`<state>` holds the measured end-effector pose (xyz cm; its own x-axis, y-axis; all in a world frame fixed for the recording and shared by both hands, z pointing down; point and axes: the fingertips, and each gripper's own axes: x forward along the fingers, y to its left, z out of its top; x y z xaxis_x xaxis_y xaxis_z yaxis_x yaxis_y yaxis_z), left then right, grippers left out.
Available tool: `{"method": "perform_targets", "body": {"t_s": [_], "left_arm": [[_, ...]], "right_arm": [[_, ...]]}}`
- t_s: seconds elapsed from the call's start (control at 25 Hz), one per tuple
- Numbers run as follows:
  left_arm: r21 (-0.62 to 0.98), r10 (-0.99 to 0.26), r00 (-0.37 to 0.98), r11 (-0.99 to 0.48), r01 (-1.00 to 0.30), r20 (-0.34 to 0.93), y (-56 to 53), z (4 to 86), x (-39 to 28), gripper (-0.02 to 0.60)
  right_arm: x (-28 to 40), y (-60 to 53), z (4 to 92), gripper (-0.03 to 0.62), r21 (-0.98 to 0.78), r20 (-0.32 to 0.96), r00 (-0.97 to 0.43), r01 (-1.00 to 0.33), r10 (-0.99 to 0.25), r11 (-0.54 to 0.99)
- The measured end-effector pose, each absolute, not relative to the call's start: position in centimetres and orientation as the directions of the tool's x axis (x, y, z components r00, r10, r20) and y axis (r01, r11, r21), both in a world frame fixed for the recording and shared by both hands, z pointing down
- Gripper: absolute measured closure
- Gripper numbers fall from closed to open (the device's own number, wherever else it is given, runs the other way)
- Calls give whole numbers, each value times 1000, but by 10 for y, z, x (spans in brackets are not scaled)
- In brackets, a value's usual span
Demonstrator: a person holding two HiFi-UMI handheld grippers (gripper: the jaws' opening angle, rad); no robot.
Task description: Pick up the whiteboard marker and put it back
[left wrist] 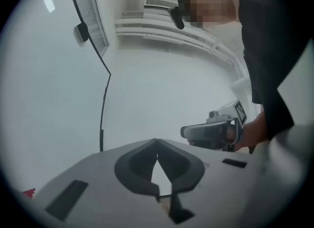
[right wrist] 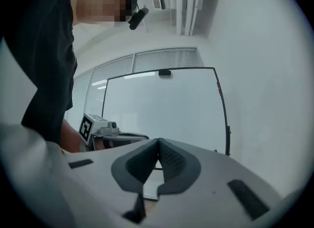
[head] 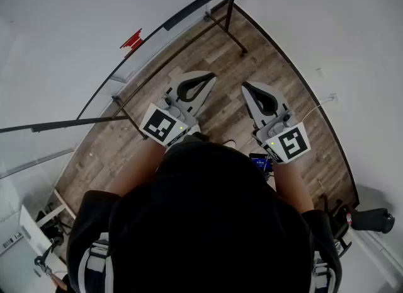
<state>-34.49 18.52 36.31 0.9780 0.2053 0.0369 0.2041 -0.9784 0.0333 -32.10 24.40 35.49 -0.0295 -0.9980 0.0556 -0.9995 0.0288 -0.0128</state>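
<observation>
Partly covered whiteboard (right wrist: 162, 104), right gripper (right wrist: 158, 141) before it

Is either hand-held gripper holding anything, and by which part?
Nothing is held: the left hand-held gripper and right hand-held gripper are both shut and empty.

Grey right gripper (head: 245, 87) (black-white patterned cube (head: 291, 142)), brown wood-grain floor (head: 267, 65).
</observation>
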Motion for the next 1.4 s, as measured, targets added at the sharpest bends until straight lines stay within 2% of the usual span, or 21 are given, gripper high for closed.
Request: {"method": "perform_targets", "body": {"t_s": [0.2, 0.48, 0.8, 1.12, 1.4], "left_arm": [[37, 214, 977, -976, 214, -8, 190, 359, -358, 578], [23, 209, 977, -978, 208, 33, 159, 362, -375, 577], [37, 253, 967, -967, 253, 1, 110, 367, -390, 577], [50, 279, 960, -959, 279, -8, 85, 371, -381, 577], [30, 258, 966, -966, 258, -9, 78, 371, -349, 578]], "right_arm": [[-330, 246, 359, 599, -21, 70, -29, -999, -997, 27], [-352, 211, 357, 597, -35, 75, -36, -999, -997, 34], [-360, 164, 363, 597, -73, 70, 30, -997, -997, -35], [-346, 141, 369, 597, -70, 93, 73, -994, -993, -80], [-306, 132, 372, 597, -71, 81, 58, -995, -995, -64]]}}
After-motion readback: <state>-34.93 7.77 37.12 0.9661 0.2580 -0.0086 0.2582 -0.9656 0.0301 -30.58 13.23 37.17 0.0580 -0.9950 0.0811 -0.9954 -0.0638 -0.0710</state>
